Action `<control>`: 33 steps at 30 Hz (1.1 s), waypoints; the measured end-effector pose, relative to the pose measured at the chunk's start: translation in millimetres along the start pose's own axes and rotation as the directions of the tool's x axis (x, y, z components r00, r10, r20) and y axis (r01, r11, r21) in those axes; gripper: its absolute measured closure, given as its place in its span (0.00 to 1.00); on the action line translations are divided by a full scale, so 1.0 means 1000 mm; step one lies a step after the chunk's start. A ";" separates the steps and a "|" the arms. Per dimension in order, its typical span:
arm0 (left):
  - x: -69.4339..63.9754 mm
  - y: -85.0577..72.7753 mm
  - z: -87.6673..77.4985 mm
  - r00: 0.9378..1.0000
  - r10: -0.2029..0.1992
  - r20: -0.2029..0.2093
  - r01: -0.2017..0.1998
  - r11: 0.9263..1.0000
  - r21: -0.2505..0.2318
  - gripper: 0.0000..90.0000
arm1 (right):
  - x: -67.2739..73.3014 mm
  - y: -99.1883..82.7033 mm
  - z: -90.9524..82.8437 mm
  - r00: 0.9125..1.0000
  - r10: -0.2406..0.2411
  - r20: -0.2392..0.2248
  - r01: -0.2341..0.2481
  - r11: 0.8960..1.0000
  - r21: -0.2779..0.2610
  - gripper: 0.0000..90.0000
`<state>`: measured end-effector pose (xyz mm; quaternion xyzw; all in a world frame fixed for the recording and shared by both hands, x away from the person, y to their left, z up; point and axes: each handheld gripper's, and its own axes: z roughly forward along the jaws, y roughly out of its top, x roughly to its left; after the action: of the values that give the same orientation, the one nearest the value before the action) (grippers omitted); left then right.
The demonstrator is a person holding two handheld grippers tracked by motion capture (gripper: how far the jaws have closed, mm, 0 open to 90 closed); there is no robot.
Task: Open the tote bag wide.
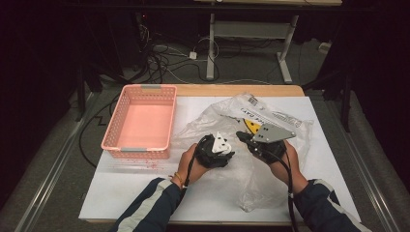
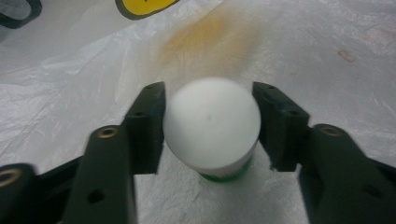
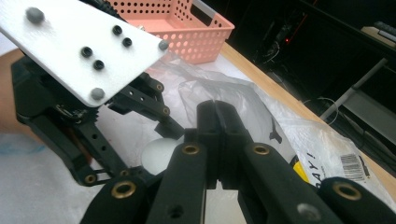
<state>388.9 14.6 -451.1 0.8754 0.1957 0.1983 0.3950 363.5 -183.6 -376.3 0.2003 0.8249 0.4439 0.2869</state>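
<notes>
Your left hand-held gripper (image 2: 210,126) sits closest, jaws partly spread and pressed on either side of one white-capped bottle (image 2: 212,123) over the single clear plastic bag (image 1: 270,140) on the worktop (image 1: 333,159). Your right hand-held gripper (image 3: 218,116) is fully closed, apparently empty. One pink basket (image 1: 140,121) stands well left.

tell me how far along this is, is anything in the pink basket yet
Early, going by the layout. Done: nothing yet; the pink basket sits empty. In hand: the left gripper has its jaws around a white round-topped object with a green base, over the clear plastic bag; the right gripper is pinched shut, apparently on the bag's film. Left: probably lifting the object clear and into the basket.
</notes>
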 end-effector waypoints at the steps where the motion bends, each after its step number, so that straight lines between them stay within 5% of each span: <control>1: -0.002 0.001 -0.004 1.000 0.010 -0.005 -0.010 1.000 0.003 0.41 | 0.000 0.000 0.000 1.000 0.000 0.002 0.000 1.000 0.002 1.00; 9: -0.020 -0.001 -0.059 0.993 0.111 -0.041 -0.113 0.993 -0.046 0.38 | -0.002 -0.007 -0.001 1.000 0.001 0.005 -0.001 1.000 0.018 1.00; 15: -0.024 -0.014 -0.115 0.988 0.103 -0.119 -0.118 0.985 -0.128 0.38 | -0.002 -0.010 -0.003 1.000 0.006 0.002 -0.006 0.999 0.032 1.00; 18: -0.016 -0.024 -0.138 0.984 0.058 -0.167 -0.086 0.982 -0.167 0.38 | 0.000 -0.011 -0.003 1.000 -0.006 -0.005 0.006 0.999 0.041 1.00; 22: 0.000 -0.041 -0.148 0.976 -0.010 -0.219 -0.022 0.989 -0.144 0.35 | 0.002 -0.011 -0.006 1.000 -0.007 -0.015 0.008 0.999 0.044 1.00; 24: 0.007 -0.050 -0.147 0.968 -0.010 -0.252 -0.018 0.994 -0.108 0.35 | 0.004 -0.013 -0.007 1.000 -0.013 -0.020 0.014 0.999 0.050 1.00; 26: 0.016 -0.059 -0.145 0.973 -0.067 -0.221 0.047 0.994 -0.097 0.35 | 0.006 -0.014 -0.008 1.000 -0.017 -0.026 0.019 0.998 0.056 1.00; 29: 0.023 -0.065 -0.139 0.977 -0.103 -0.188 0.092 0.994 -0.063 0.32 | 0.007 -0.017 -0.013 1.000 -0.015 -0.025 0.017 0.998 0.055 1.00; 33: 0.023 -0.066 -0.133 0.982 -0.099 -0.159 0.094 0.995 -0.039 0.32 | 0.007 -0.023 -0.019 1.000 -0.023 -0.021 0.024 0.997 0.068 1.00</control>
<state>328.9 147.9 -416.5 0.8398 0.2659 0.2518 0.4008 344.5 -203.3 -389.3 0.1957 0.8447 0.4143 0.2766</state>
